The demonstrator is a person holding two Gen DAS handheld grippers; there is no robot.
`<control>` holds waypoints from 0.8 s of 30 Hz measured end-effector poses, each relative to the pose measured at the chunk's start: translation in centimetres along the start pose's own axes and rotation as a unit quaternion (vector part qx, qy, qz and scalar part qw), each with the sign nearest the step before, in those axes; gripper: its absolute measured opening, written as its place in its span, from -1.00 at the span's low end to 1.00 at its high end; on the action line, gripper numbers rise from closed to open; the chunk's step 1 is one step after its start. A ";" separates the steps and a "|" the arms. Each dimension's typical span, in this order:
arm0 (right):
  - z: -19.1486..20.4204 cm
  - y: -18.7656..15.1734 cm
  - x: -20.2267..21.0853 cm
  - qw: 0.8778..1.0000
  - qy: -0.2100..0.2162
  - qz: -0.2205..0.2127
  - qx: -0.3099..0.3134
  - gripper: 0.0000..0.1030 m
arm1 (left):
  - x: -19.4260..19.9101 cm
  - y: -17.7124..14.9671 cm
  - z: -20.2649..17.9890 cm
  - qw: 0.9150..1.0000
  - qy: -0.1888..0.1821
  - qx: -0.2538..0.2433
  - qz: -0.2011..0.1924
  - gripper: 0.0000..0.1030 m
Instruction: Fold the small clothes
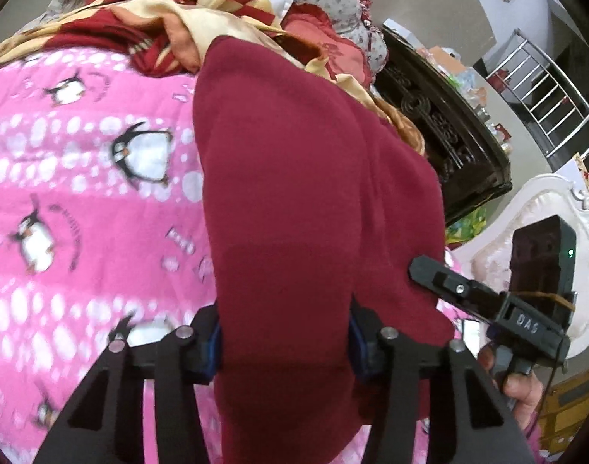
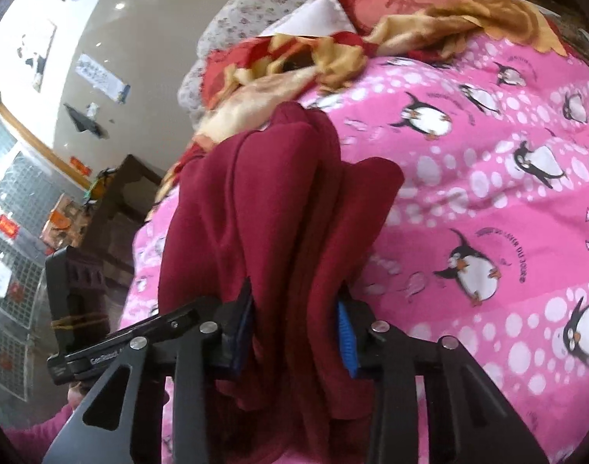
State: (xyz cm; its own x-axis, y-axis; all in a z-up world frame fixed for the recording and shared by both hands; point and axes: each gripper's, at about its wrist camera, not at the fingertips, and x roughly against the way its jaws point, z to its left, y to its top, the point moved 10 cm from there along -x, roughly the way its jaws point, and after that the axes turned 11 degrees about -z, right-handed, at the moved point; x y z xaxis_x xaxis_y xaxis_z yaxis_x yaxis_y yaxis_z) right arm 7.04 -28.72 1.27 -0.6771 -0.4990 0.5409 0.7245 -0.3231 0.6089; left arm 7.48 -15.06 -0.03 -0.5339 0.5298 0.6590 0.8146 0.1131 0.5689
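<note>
While both grippers have hold of the dark red garment (image 1: 314, 193), the danger lies in how uneven those holds look. In the left wrist view the left gripper (image 1: 285, 342) has its blue pads pressed on a broad, fairly smooth fold that fills the centre of the frame and runs toward the top. In the right wrist view the right gripper (image 2: 294, 332) pinches a bunched stack of several layers, with loose lobes of cloth standing up past the jaws at mid-frame. A thick, crumpled bundle like that could shed an inner layer as the cloth is drawn out, spoiling the fold. The garment hangs over the pink penguin quilt (image 1: 81, 193), which fills the left of that view, and a red and yellow patterned cloth (image 1: 159, 27) lies crumpled at upper left, touching or just behind the garment's far end; dragging could catch it. The two grippers sit close together, so a tug apart might twist the fabric.
</note>
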 end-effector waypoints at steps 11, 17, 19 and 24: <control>4.2 -7.7 0.5 0.995 0.053 0.080 -0.019 -0.26 | 6.9 -6.4 4.3 0.997 0.053 -0.006 0.054 0.09; 4.3 -8.9 1.4 0.996 -0.022 0.081 0.027 -0.21 | 6.6 -7.8 6.1 0.994 0.102 -0.034 0.017 0.31; 6.9 -8.8 3.5 0.996 0.009 0.074 0.052 -0.21 | 7.2 -7.7 5.9 0.993 0.107 -0.046 0.008 0.32; 10.0 -11.9 4.3 0.990 0.032 0.111 0.085 -0.20 | 8.4 -7.5 5.6 0.989 0.130 -0.071 -0.015 0.32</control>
State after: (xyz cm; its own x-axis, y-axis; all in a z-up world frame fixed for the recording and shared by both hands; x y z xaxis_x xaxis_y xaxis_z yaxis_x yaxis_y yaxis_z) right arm -5.82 -19.00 2.12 -0.4900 -0.5939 0.6382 0.8187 -0.0621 0.5708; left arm -1.90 -6.73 -1.53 -0.6128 0.2917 0.7344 0.7670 -0.0040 0.6416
